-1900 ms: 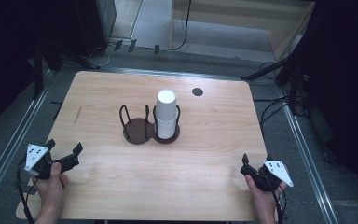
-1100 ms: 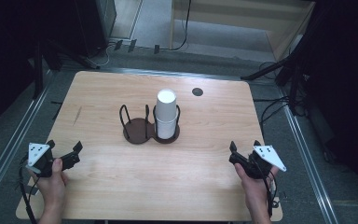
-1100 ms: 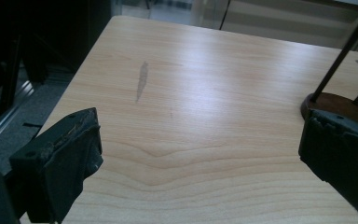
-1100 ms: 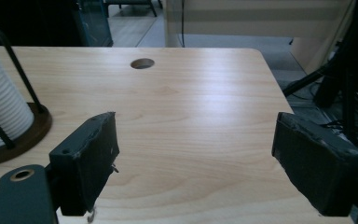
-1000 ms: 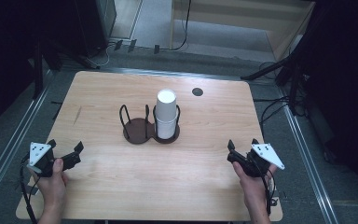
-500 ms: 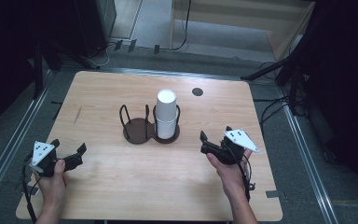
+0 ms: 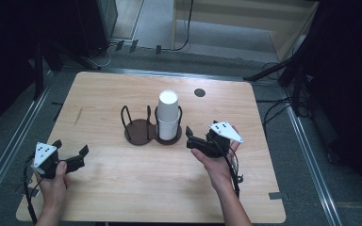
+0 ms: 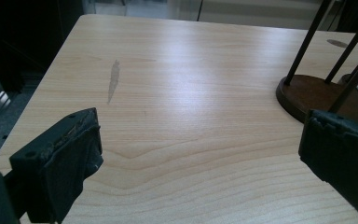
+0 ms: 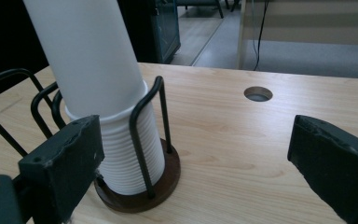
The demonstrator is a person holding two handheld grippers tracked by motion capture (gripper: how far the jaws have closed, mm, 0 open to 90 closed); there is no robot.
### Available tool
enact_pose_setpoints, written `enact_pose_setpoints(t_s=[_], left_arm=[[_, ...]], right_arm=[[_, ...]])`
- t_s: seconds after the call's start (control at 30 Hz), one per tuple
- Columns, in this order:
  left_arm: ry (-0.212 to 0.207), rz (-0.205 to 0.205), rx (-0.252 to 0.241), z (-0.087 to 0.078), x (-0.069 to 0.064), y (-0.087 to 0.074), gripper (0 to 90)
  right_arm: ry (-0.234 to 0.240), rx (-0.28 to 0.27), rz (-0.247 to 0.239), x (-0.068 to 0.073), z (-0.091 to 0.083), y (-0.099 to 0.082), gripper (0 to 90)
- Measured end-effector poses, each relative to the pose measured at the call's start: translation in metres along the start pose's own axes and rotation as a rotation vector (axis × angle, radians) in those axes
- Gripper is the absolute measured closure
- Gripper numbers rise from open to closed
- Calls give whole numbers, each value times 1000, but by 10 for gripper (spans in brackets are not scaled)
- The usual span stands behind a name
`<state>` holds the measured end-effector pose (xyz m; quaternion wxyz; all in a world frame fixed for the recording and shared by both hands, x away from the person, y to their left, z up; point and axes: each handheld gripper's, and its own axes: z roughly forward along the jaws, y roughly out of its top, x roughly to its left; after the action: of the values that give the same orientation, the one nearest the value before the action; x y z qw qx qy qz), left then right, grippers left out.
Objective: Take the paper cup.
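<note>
A tall stack of white paper cups (image 7: 168, 113) stands upright in the right ring of a black wire holder; the holder's left brown base (image 7: 139, 132) is empty. My right gripper (image 7: 189, 137) is open just right of the stack, its jaws pointing at the cups without touching them. In the right gripper view the ribbed cup stack (image 9: 98, 70) rises ahead and left of my right gripper (image 9: 196, 154), inside the wire loop on the brown base (image 9: 168, 172). My left gripper (image 7: 70, 147) is open near the table's front left, holding nothing. In its own view, my left gripper (image 8: 200, 149) faces bare wood, with the holder's base (image 8: 303, 91) at the right.
A round cable hole (image 7: 199, 92) sits in the wooden table (image 7: 245, 188) behind and right of the cups. A faint dark streak (image 8: 113, 79) marks the wood at the left. Metal rails and cables run along the floor beside both table sides.
My right gripper has moved from the table's right front edge leftward and forward, up beside the cup stack. The left gripper has barely shifted.
</note>
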<state>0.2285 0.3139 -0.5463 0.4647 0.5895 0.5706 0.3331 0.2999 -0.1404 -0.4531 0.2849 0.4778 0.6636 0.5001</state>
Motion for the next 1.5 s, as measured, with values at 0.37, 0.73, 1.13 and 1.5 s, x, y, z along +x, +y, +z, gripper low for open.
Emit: enact_pose_setpoints(t_s=[0.37, 0.73, 1.13, 1.5], left_arm=[[6, 22, 11, 2, -3, 0, 0], [4, 25, 18, 2, -3, 0, 0], [-1, 24, 17, 3, -3, 0, 0], [-3, 25, 21, 3, -3, 0, 0]], right_arm=[[50, -2, -21, 25, 14, 7, 52], [82, 8, -27, 48, 39, 12, 62], [75, 21, -12, 62, 62, 16, 69], [48, 23, -2, 64, 76, 17, 90]])
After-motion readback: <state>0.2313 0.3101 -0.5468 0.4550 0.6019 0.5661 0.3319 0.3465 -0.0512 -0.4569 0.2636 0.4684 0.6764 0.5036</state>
